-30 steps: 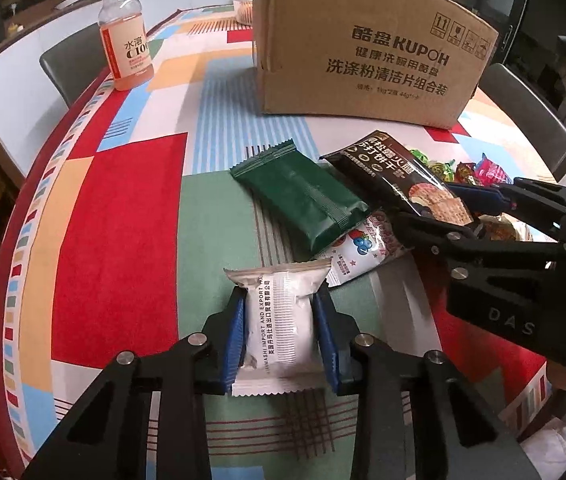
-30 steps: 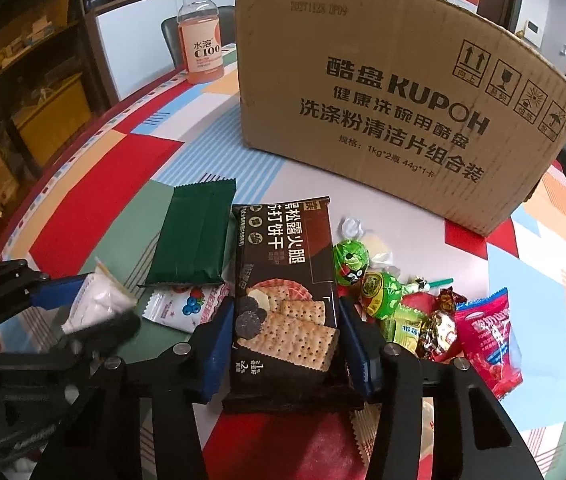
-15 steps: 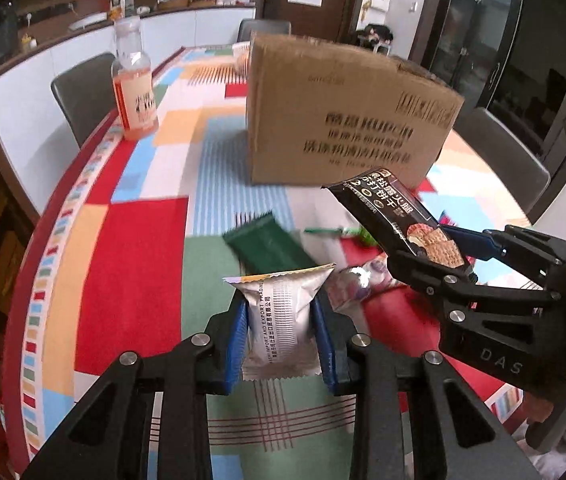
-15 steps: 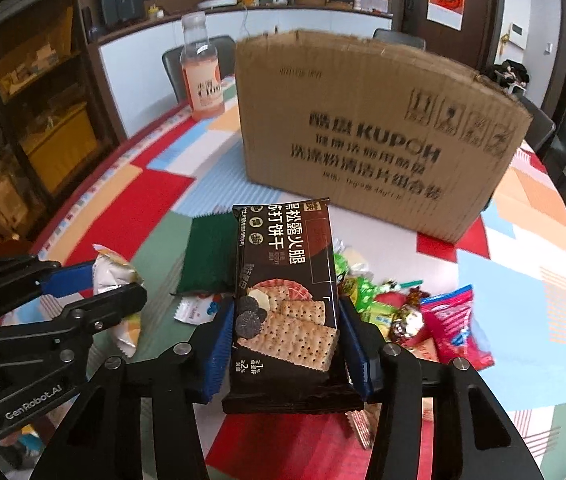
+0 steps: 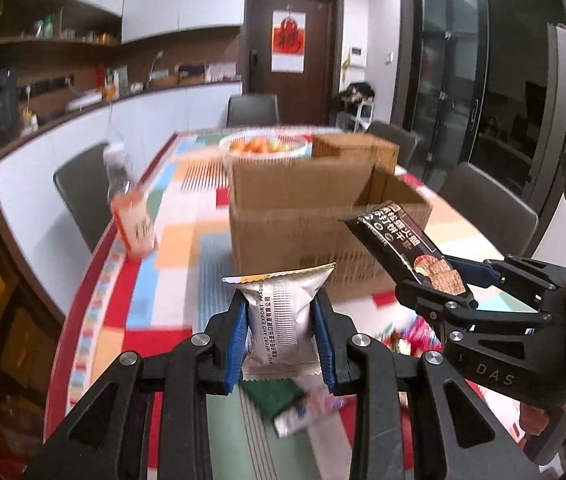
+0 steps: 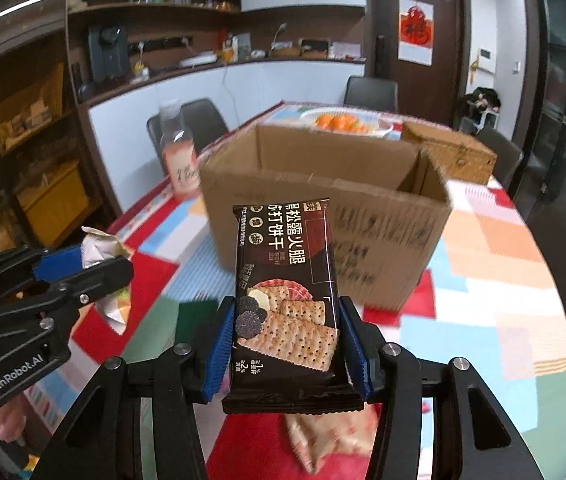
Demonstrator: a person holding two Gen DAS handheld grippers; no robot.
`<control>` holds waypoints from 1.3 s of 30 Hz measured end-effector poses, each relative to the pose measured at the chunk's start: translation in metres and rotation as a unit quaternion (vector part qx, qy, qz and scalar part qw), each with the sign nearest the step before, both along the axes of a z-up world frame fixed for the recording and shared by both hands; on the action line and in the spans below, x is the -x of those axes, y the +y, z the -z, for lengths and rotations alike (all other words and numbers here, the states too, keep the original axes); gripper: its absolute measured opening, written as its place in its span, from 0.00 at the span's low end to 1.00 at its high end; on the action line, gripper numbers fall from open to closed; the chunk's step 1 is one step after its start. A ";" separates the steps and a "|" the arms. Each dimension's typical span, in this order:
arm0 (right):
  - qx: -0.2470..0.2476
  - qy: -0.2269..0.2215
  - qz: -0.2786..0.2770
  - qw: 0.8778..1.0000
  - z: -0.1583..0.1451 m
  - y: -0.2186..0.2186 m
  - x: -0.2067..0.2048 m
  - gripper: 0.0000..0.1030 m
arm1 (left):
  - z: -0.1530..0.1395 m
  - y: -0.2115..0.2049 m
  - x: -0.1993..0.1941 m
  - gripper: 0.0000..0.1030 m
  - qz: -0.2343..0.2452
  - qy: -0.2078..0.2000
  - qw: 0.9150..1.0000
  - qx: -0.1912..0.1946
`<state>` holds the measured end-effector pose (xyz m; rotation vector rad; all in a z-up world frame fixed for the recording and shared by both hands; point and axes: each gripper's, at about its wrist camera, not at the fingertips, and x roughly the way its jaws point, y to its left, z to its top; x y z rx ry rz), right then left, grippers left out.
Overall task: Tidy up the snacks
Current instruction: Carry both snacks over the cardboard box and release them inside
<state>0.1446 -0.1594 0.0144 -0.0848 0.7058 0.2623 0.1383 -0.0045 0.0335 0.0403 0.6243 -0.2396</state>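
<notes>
Snacks are airborne above the desk [image 5: 187,292]: the left gripper [image 5: 281,334] clamps a silver packet [image 5: 281,312], the right gripper [image 6: 287,350] a dark cracker pack [image 6: 285,280]. Carry both over the open cardboard box [image 6: 323,208], clear its near wall, and release one at a time.

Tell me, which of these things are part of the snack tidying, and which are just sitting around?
Part of the job:
- silver snack packet, in the left gripper
- dark cracker pack, in the right gripper
- open cardboard box
- green packet on the table

Just lying about:
- drink bottle
- fruit bowl
- wicker basket
</notes>
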 end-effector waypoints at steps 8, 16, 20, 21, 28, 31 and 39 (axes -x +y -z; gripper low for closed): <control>-0.018 -0.032 0.019 0.999 -0.036 -0.020 -0.034 0.49 | -0.033 -0.017 -0.043 0.30 0.019 -0.021 1.000 0.007; -0.001 -0.039 0.029 0.999 -0.055 -0.024 -0.073 0.49 | -0.048 -0.029 -0.102 0.30 0.025 -0.015 1.000 -0.006; 0.007 -0.031 0.029 0.999 -0.055 -0.022 -0.096 0.49 | -0.046 -0.031 -0.129 0.30 0.028 0.003 1.000 -0.002; 0.005 -0.025 0.030 0.999 -0.054 -0.022 -0.103 0.49 | -0.045 -0.032 -0.135 0.30 0.026 0.006 1.000 -0.002; -0.005 0.010 0.039 0.999 -0.041 -0.028 -0.143 0.49 | -0.030 -0.037 -0.166 0.31 0.023 0.034 0.999 -0.011; -0.005 0.015 0.040 0.999 -0.038 -0.030 -0.157 0.49 | -0.024 -0.037 -0.175 0.36 0.019 0.039 0.999 -0.020; 0.032 -0.022 0.055 0.998 -0.037 -0.030 -0.139 0.66 | -0.019 -0.029 -0.151 0.60 0.013 0.029 0.999 -0.025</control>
